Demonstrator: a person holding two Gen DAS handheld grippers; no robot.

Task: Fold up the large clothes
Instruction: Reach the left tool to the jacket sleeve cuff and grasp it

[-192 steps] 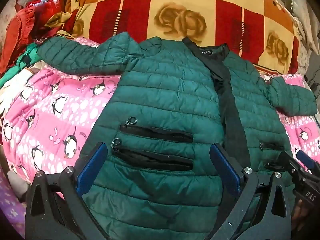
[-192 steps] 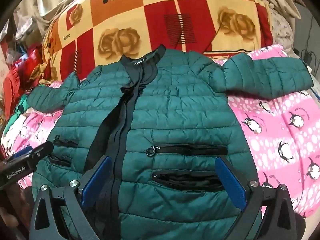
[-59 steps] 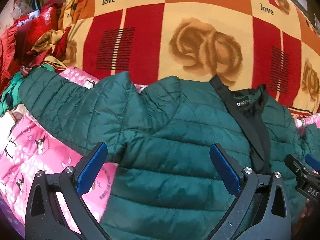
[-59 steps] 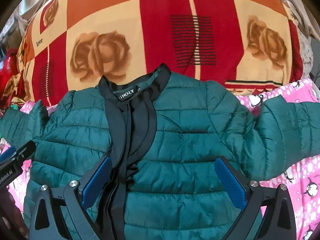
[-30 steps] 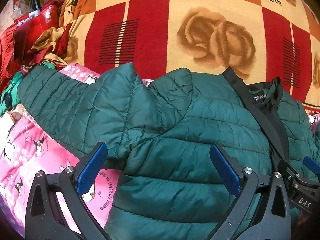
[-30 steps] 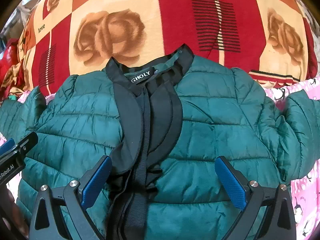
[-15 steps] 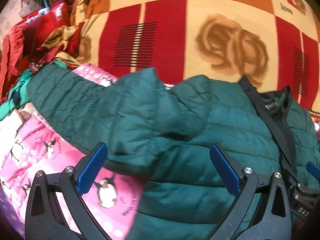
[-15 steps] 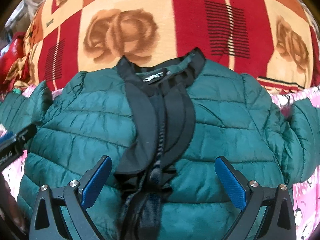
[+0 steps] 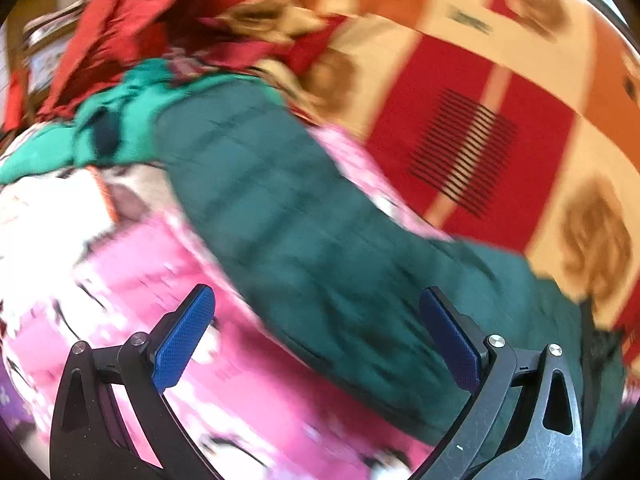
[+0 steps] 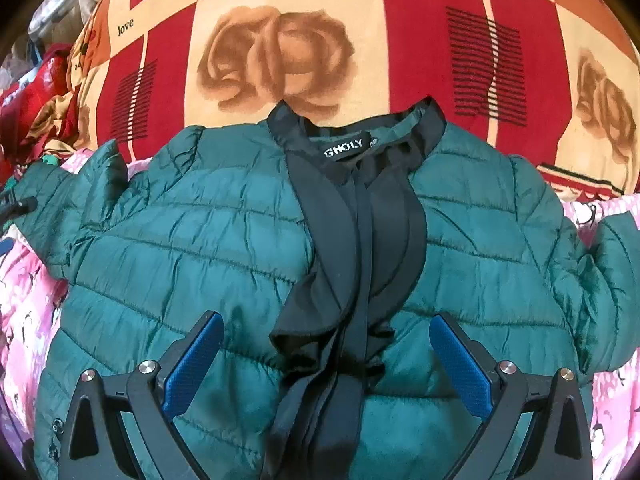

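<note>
A dark green quilted puffer jacket (image 10: 208, 248) lies face up on a pink penguin-print sheet (image 10: 24, 304), its black collar and placket (image 10: 360, 216) in the middle and sleeves spread to both sides. My right gripper (image 10: 326, 346) is open and empty, just above the chest astride the placket. In the blurred left wrist view the jacket's left sleeve (image 9: 280, 208) runs diagonally from upper left to lower right. My left gripper (image 9: 316, 320) is open and empty over the sleeve's lower edge and the pink sheet (image 9: 132, 264).
A red, orange and cream rose-print blanket (image 10: 280, 48) rises behind the jacket. A heap of red and light green clothes (image 9: 120, 92) lies beyond the sleeve's cuff at the far left. The tip of my left gripper (image 10: 20, 206) shows at the right wrist view's left edge.
My left gripper has swung quickly to the left, from the shoulder out along the left sleeve toward the cuff. My right gripper has edged a little right over the collar. Both stayed open.
</note>
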